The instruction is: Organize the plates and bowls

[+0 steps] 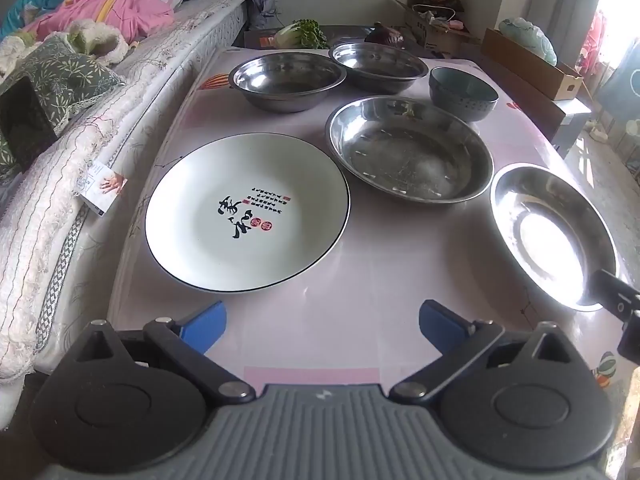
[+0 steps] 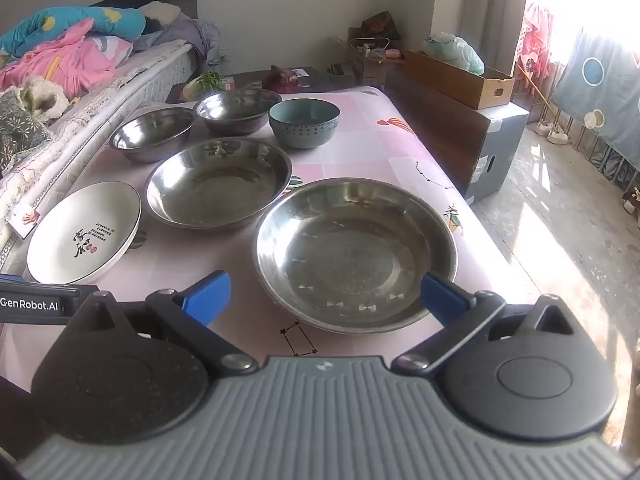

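The left gripper [image 1: 322, 326] hovered low over the pink patterned tablecloth [image 1: 360, 280], its blue-padded fingers [image 1: 204, 326] spread wide with nothing between them, just short of the white round ceramic plate with black calligraphy [image 1: 246, 212]. The right gripper [image 2: 326, 300] was likewise spread, its right blue pad [image 2: 442, 298] touching or overlapping the near rim of the nearest wide shallow stainless-steel dish [image 2: 354, 254], though it pinched nothing.

Behind that dish stood a second shallow stainless-steel dish [image 2: 218, 184], apart from it, with the white plate to its left near the table's edge beside the bed [image 2: 92, 92]. At the far end, two deeper stainless-steel bowls [image 2: 154, 132] [image 2: 236, 110] sat side by side, and a dark teal ceramic bowl [image 2: 304, 122] stood just right of them. Beyond the table lay a leafy green vegetable [image 1: 302, 34] and an open cardboard box [image 2: 458, 78].
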`<state>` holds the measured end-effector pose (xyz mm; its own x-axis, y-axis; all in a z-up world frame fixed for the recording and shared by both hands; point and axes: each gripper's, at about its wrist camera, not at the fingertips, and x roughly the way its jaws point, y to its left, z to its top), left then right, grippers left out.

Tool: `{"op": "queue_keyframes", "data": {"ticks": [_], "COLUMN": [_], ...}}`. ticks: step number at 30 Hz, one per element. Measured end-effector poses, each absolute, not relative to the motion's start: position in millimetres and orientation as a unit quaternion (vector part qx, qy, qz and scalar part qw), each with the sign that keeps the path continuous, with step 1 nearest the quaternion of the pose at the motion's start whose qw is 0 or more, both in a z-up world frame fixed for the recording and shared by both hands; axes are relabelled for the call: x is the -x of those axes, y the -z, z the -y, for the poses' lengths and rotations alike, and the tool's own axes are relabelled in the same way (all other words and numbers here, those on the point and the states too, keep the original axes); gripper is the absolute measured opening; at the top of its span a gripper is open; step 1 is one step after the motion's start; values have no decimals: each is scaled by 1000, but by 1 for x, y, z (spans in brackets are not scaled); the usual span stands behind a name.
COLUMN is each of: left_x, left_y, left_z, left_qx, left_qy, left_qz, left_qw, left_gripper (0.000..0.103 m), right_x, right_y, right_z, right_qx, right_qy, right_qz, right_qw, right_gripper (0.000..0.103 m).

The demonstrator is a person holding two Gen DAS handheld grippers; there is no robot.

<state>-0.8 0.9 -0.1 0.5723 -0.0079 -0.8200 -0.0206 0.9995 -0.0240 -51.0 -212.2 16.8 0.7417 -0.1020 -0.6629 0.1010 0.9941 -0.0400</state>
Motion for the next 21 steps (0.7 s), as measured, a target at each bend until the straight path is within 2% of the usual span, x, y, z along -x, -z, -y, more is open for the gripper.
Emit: {"op": "queue_keyframes", "data": {"ticks": [10,21], "left_x": [6,18], "left_y": [31,37], "left_z": [30,60], "left_qx": [8,-7], "left_qy": [-23,-26], "left_qz": [-466,-453], "left_qw": [885,891], "left_gripper": [103,103], "right_x": [48,48], "right_y": [-15,-16], "right_z": [221,217], "right_qx": [-15,-6], "right_qy": [59,55], "right_qz": [-370,-372], "right_qw": [927,927], "right_gripper": [102,102]}}
